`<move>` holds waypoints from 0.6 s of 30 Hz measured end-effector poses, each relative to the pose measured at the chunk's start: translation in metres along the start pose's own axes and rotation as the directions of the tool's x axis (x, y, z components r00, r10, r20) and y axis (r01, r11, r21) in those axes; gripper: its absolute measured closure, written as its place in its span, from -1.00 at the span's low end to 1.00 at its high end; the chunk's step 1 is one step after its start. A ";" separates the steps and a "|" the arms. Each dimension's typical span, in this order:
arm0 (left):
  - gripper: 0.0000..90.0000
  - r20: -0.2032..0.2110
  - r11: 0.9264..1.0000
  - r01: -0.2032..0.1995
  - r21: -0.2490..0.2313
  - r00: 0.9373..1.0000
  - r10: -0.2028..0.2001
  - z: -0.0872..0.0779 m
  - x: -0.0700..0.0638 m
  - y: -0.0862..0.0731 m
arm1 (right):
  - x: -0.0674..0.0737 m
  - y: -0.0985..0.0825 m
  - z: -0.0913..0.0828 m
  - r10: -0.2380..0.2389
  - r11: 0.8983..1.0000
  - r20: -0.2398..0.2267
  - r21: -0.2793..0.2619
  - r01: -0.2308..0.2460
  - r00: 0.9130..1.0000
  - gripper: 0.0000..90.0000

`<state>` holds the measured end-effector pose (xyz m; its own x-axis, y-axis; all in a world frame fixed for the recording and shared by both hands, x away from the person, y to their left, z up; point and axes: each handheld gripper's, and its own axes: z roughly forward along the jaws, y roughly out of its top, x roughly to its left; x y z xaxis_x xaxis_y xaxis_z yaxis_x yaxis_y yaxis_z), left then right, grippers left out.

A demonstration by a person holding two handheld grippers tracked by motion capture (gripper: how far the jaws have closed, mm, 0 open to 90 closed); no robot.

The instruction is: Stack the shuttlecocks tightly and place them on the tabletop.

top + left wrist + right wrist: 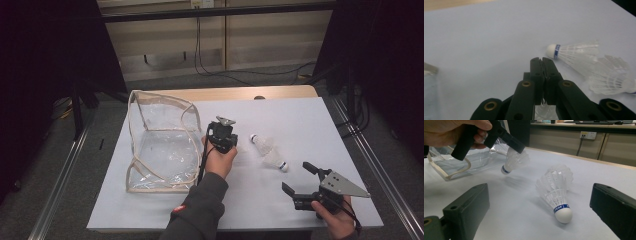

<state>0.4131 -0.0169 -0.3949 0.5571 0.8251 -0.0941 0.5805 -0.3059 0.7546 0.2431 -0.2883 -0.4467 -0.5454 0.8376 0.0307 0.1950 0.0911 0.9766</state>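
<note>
The left gripper is held above the middle of the white sheet. Its jaws are pressed together on the feather skirt of a held shuttlecock, which hangs cork-down clear of the sheet, as is seen in the right gripper view. In the left gripper view a trace of feather is seen below the closed jaws.

A clear bag with beige edging is noted just beside the left gripper, at 9 o'clock from it, mouth open toward the gripper. Two shuttlecocks lie nested on the sheet at 3 o'clock from the left gripper, apart from it. Open sheet is left between them and the bag.

The right gripper is held near the sheet's near edge at 5 o'clock from the nested pair, jaws spread wide, nothing between them.

The far edge of the sheet stops short of the wooden table edge at 12 o'clock.

The cork with its blue band and part of the lettering are resolved in the right gripper view; in the high view they are too small to read. The bag's whole outline is given by the high view.
</note>
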 end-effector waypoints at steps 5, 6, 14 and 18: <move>0.96 -0.043 0.999 -0.025 -0.022 0.999 0.024 0.005 0.007 0.002 | 0.000 0.000 0.001 -0.006 1.000 -0.007 0.002 0.006 1.000 -0.96; 0.96 -0.052 0.999 -0.033 -0.020 0.998 0.032 0.006 0.008 0.002 | 0.000 0.000 0.001 -0.004 1.000 -0.007 0.001 0.004 1.000 -0.96; 0.95 -0.105 0.997 -0.068 -0.023 0.992 0.065 0.016 0.013 0.001 | -0.001 0.000 0.001 -0.005 1.000 -0.009 0.000 0.005 1.000 -0.96; 0.95 -0.123 0.996 -0.092 -0.015 0.988 0.090 0.021 0.015 -0.001 | 0.000 0.000 0.001 -0.008 1.000 -0.009 0.000 0.008 1.000 -0.96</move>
<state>0.4337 -0.0147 -0.4108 0.5298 0.8464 0.0542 0.5176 -0.3733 0.7699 0.2441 -0.2881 -0.4470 -0.5540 0.8321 0.0246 0.1907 0.0981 0.9767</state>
